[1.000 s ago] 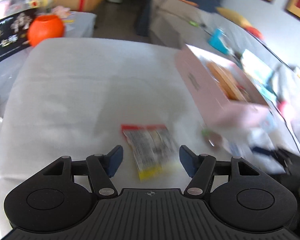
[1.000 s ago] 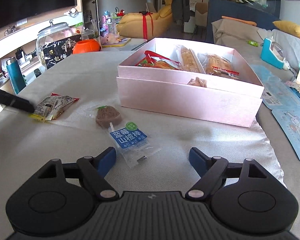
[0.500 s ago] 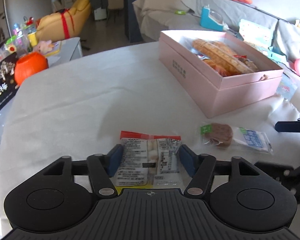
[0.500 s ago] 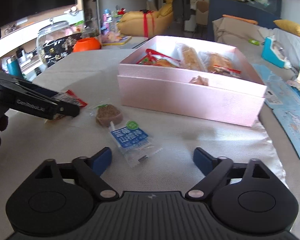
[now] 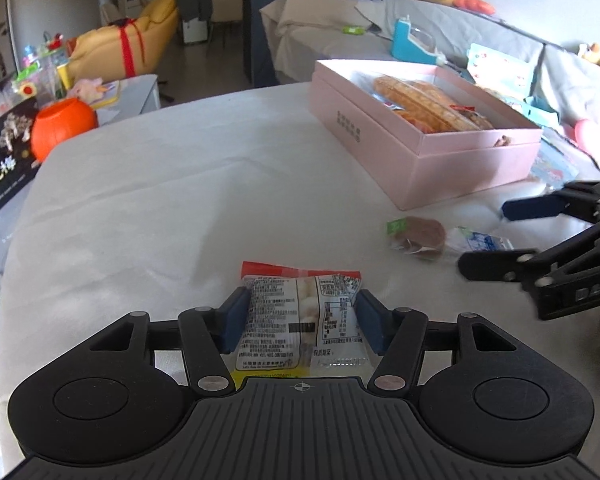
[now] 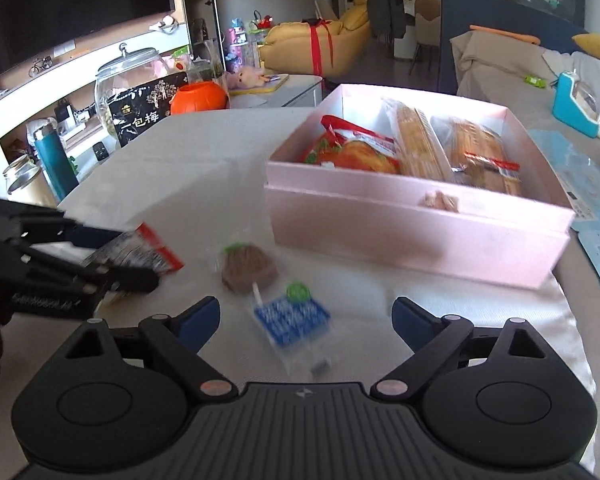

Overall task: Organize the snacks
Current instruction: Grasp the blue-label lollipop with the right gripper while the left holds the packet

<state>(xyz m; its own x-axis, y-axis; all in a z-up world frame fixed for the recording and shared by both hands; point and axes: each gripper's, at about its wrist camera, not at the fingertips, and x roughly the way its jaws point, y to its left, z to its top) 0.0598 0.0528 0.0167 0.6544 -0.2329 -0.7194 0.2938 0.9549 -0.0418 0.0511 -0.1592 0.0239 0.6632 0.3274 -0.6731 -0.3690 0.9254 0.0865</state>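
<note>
A red-topped snack packet lies between the fingers of my left gripper, which touch its two sides; it looks held. It also shows in the right wrist view. A brown lollipop in a blue-labelled wrapper lies on the white tablecloth, just ahead of my right gripper, which is open and empty above the blue label. The open pink box holds several wrapped snacks.
An orange pumpkin pot and a black sign stand at the table's far left edge. A glass jar and a teal bottle stand beyond it. A sofa with toys lies behind the box.
My left gripper has moved onto the red-topped packet and closed in on its sides. My right gripper has moved forward over the lollipop wrapper and stays open.
</note>
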